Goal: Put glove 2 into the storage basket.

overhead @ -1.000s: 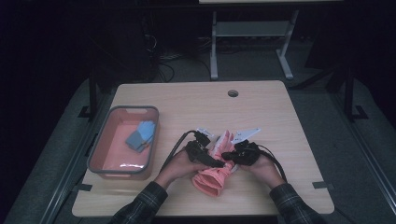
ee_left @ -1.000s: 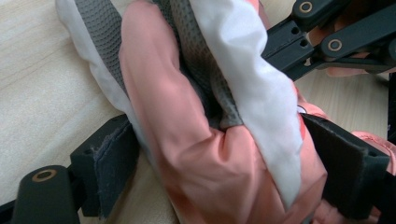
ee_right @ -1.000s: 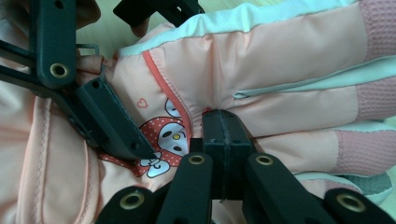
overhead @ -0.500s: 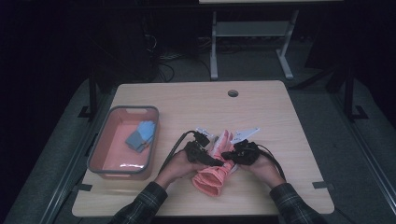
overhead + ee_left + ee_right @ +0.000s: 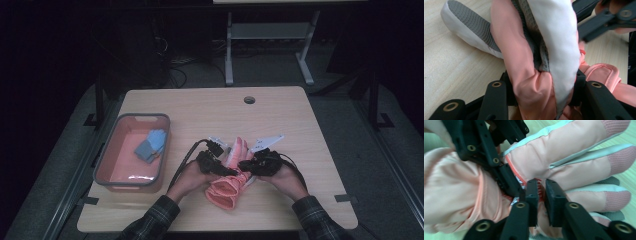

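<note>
A pink winter glove with a grey-white palm lies on the wooden table near its front edge, fingers pointing away from the person. My left gripper is shut on a thick bunch of the glove near the wrist; pink and white fabric fills the space between its jaws. From the other side, my right gripper is shut on the glove, pinching a thin fold with red stitching at the base of the fingers. The two grippers' tips almost touch.
A pink bin with a grey rim stands at the table's left, with a blue glove inside. A round cable hole sits near the far edge. Dark floor and a metal stand lie beyond the table.
</note>
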